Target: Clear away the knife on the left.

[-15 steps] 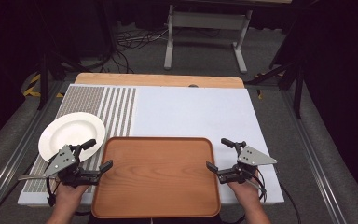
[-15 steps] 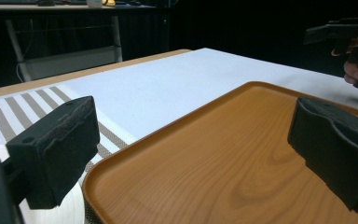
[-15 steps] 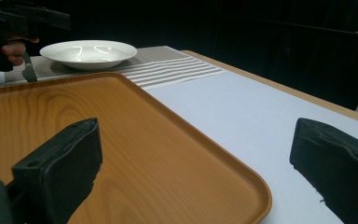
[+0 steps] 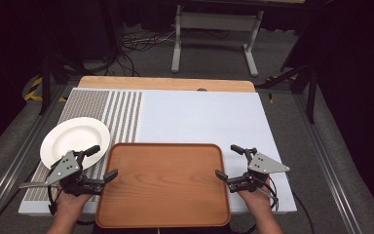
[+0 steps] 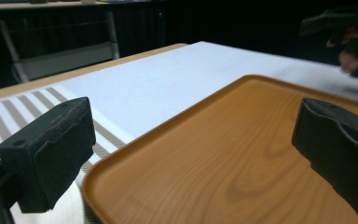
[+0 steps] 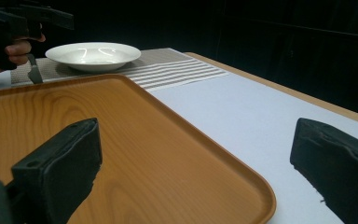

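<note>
Two grippers sit at the near edge of the table, one at each side of a wooden tray.

Far left: a white plate [image 4: 75, 140] rests on the striped grey part of the mat [image 4: 97, 109], just beyond the left gripper. In the right gripper view the same plate [image 6: 93, 54] shows at the far side, past the tray's left rim, empty and upright.

Left gripper [image 4: 102, 163]: held in the person's left hand [image 4: 70, 202], jaws spread wide, nothing between them. Near jaw reaches over the tray's left rim; far jaw stands over the mat beside the plate's near-right edge. In the left gripper view the jaws straddle the tray's corner without pressing on it.

Centre: the tray [image 4: 164, 183] lies flat on the white mat, its near edge at the table's near edge, nothing on it. Wood grain and a raised rounded rim show in both gripper views [image 5: 242, 154] [image 6: 121, 140].

Right gripper [image 4: 227, 161]: held in the person's right hand [image 4: 255, 200], jaws likewise wide apart and empty. Near jaw sits just at the tray's right rim; far jaw hangs over bare white mat, right of the tray's far-right corner.

Wooden table edge [image 4: 165, 84] shows beyond the mat.
</note>
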The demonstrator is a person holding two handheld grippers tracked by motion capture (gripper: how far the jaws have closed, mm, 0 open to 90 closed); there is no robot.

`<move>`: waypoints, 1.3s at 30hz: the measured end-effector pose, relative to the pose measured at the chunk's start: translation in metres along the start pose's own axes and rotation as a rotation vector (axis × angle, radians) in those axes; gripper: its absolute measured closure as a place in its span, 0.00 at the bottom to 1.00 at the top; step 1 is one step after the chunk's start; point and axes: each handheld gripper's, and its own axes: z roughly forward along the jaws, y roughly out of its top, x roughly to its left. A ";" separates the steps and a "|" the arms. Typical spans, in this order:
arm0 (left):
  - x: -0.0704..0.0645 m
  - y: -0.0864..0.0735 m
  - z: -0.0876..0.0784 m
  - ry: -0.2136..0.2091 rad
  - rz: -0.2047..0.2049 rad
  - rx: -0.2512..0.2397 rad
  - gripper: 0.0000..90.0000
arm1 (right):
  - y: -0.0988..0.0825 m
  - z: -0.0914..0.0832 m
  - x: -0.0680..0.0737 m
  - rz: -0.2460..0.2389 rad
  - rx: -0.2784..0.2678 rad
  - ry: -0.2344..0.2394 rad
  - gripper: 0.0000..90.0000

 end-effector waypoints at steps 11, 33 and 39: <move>-0.002 0.011 0.004 -0.075 -0.024 0.010 0.06 | 0.000 0.000 -0.001 0.005 -0.001 0.008 0.04; 0.015 0.043 0.004 -0.192 0.063 0.186 0.06 | 0.000 0.000 -0.002 0.019 0.000 0.029 0.04; 0.021 0.049 -0.004 -0.205 0.080 0.243 0.06 | 0.000 0.000 -0.002 0.019 0.004 0.034 0.04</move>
